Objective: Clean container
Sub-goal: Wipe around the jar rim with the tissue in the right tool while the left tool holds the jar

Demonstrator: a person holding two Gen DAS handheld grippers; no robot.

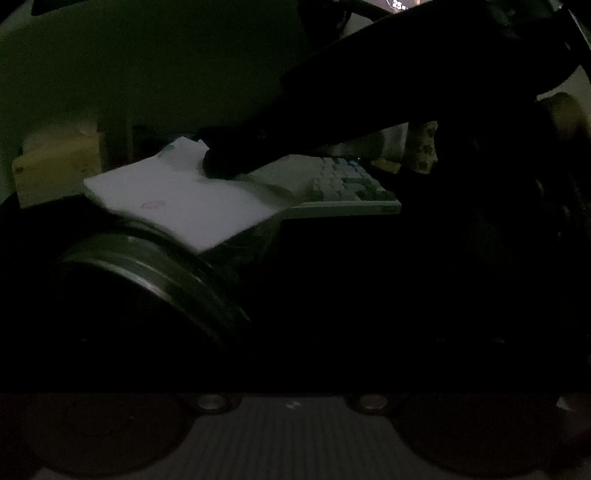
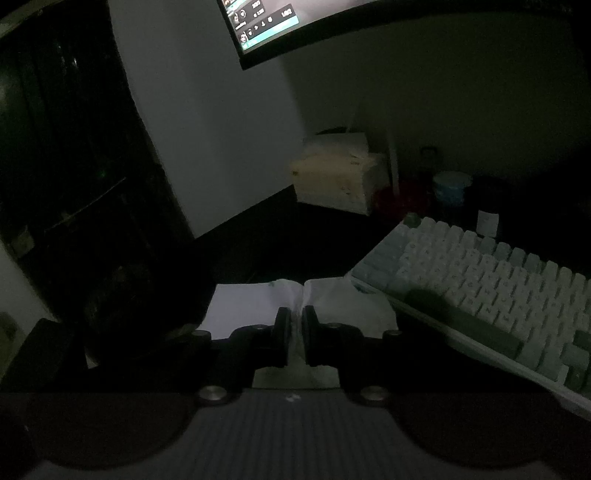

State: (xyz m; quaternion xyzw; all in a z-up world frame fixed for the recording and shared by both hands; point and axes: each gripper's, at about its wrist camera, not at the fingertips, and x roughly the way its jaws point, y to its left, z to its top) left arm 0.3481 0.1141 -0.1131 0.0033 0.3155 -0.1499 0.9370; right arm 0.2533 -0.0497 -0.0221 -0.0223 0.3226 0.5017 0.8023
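Observation:
The scene is very dark. In the left wrist view a round container (image 1: 159,273) with a metal rim lies on its side at the lower left, close to the camera. My left gripper's fingers are lost in the dark. None shows near the middle, so the jaws stand wide, and the container is off to the left of them. A white tissue (image 1: 177,199) lies flat behind the container. My right gripper (image 1: 221,162) reaches in from the upper right onto the tissue's far edge. In the right wrist view the right gripper (image 2: 294,317) is shut on a bunched fold of the tissue (image 2: 251,306).
A pale keyboard (image 2: 480,273) lies to the right of the tissue on the dark desk. A cardboard box (image 2: 336,177) and a small tub (image 2: 450,188) stand at the back by the wall. A lit monitor (image 2: 266,26) hangs above.

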